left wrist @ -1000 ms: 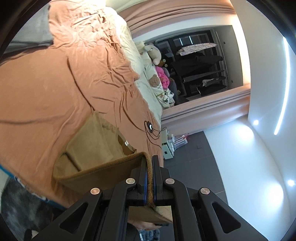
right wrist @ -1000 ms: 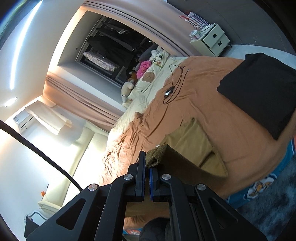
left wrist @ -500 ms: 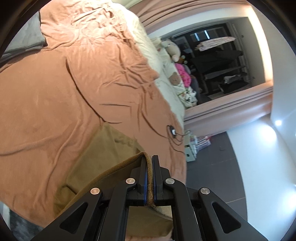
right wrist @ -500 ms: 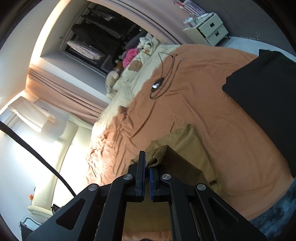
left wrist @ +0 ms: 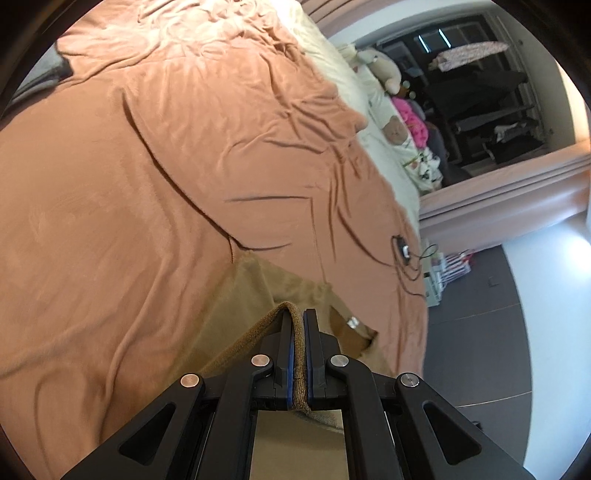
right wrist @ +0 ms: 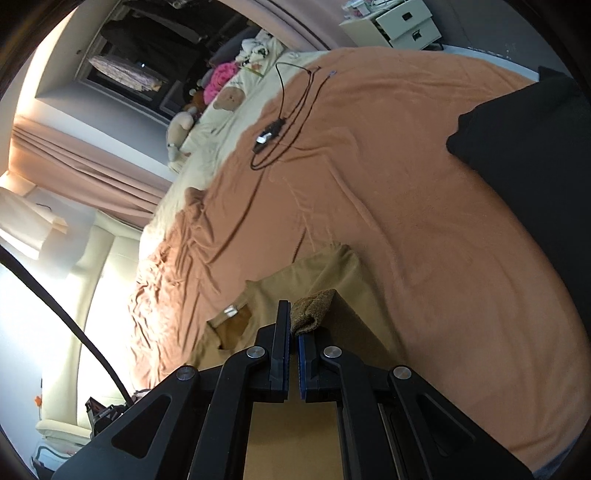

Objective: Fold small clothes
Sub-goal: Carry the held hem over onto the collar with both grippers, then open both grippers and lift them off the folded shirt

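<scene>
A tan knitted garment (left wrist: 255,295) lies partly on the salmon bed cover (left wrist: 147,184), its near hem lifted. My left gripper (left wrist: 298,325) is shut on the ribbed hem, which runs between the two blue pads. In the right wrist view the same tan garment (right wrist: 314,273) stretches forward over the cover, a lighter label (right wrist: 231,311) showing near its neck. My right gripper (right wrist: 291,325) is shut on a bunched ribbed corner of the hem (right wrist: 312,308), which bulges out at the fingertips. The garment's part under both grippers is hidden.
A black folded cloth (right wrist: 532,147) lies on the bed at the right. A black cable with a small device (right wrist: 269,133) sits farther up the cover. Soft toys and pillows (left wrist: 391,92) crowd the bed's head. A white drawer unit (right wrist: 402,26) stands beyond the bed.
Both grippers have moved forward over the bed with the hem in them and tipped downward. More of the tan garment now lies flat on the cover.
</scene>
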Action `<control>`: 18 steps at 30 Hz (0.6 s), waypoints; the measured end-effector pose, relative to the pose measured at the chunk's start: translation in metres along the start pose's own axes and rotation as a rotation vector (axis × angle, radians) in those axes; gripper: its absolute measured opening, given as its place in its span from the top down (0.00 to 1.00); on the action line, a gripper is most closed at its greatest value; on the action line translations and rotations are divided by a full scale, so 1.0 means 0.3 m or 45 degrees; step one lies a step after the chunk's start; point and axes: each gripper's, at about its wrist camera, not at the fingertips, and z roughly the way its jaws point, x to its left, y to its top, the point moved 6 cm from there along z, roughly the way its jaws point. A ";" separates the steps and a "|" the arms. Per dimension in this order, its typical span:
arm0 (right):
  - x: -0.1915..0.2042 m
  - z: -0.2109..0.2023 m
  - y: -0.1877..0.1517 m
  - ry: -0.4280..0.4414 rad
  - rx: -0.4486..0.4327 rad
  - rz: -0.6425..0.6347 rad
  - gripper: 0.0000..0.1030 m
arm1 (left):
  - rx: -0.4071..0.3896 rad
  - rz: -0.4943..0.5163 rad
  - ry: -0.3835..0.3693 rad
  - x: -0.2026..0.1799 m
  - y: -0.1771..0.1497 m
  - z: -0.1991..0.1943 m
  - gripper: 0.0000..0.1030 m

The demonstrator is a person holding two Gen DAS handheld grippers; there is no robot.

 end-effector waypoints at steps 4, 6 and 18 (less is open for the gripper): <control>0.008 0.063 0.038 -0.026 0.026 -0.008 1.00 | 0.019 0.011 0.080 0.028 0.033 0.081 0.96; 0.004 0.103 0.053 -0.047 0.040 -0.014 1.00 | 0.027 0.018 0.129 0.048 0.045 0.118 0.96; 0.005 0.244 0.085 -0.159 0.123 -0.111 0.85 | 0.120 0.036 0.260 0.134 0.065 0.297 0.93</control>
